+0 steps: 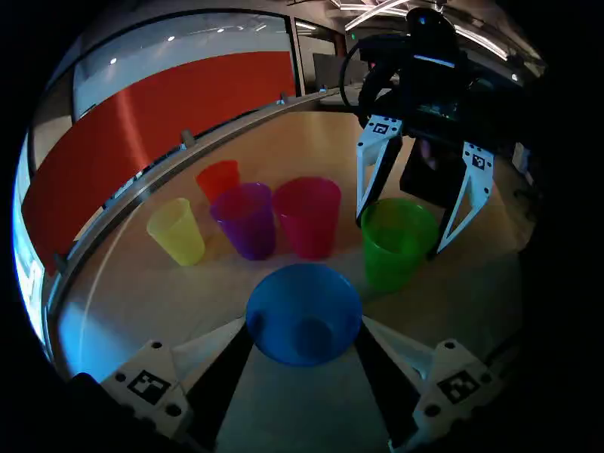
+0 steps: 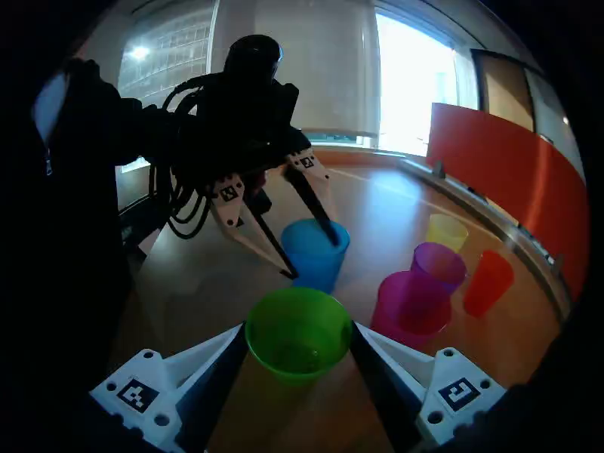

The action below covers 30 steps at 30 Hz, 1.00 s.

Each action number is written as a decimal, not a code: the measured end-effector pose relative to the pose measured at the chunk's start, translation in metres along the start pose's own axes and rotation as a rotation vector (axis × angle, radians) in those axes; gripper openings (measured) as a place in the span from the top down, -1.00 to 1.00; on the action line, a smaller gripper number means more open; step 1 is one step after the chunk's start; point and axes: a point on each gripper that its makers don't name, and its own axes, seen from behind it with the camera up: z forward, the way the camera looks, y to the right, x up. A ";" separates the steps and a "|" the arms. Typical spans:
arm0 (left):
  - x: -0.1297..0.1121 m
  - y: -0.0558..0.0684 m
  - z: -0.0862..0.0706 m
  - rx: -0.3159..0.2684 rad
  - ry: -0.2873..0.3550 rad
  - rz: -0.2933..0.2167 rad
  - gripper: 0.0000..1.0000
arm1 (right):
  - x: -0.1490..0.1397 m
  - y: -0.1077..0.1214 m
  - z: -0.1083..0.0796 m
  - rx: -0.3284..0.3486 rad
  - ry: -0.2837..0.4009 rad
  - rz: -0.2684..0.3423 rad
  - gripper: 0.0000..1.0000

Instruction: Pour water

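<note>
Both cups are gripped low and kept upright on the counter (image 1: 317, 143), which looks like the setup for a pour, not the pour itself. The left hand-held gripper (image 1: 302, 326) is clenched around the blue cup (image 1: 302, 302), one finger pressed against each side just under the rim, so the mouth stays open and level. From that cup, the green cup (image 1: 396, 241) stands near at about 2 o'clock, grasped the same way by the right hand-held gripper (image 2: 299, 327), its fingers flanking the walls. The two grippers face each other across the cups, so either one could be tipped towards the other without reaching far. I cannot tell which cup holds water; both bottoms look dark. The spare cups cluster from 10 to 12 o'clock of the blue one: yellow cup (image 1: 177, 230), orange cup (image 1: 219, 180), purple cup (image 1: 245, 219) and magenta cup (image 1: 308, 215). They are close together and out of the pouring line.
</note>
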 end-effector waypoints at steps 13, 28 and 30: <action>-0.008 -0.001 0.003 0.005 -0.016 0.010 -0.73 | -0.011 0.001 0.000 -0.014 -0.030 -0.004 -0.89; -0.020 -0.003 -0.002 0.018 -0.050 0.016 -0.73 | -0.026 0.005 -0.014 -0.046 -0.051 0.006 -0.92; -0.023 -0.004 -0.004 0.023 -0.054 0.014 -0.73 | -0.028 0.006 -0.017 -0.054 -0.051 0.010 -0.92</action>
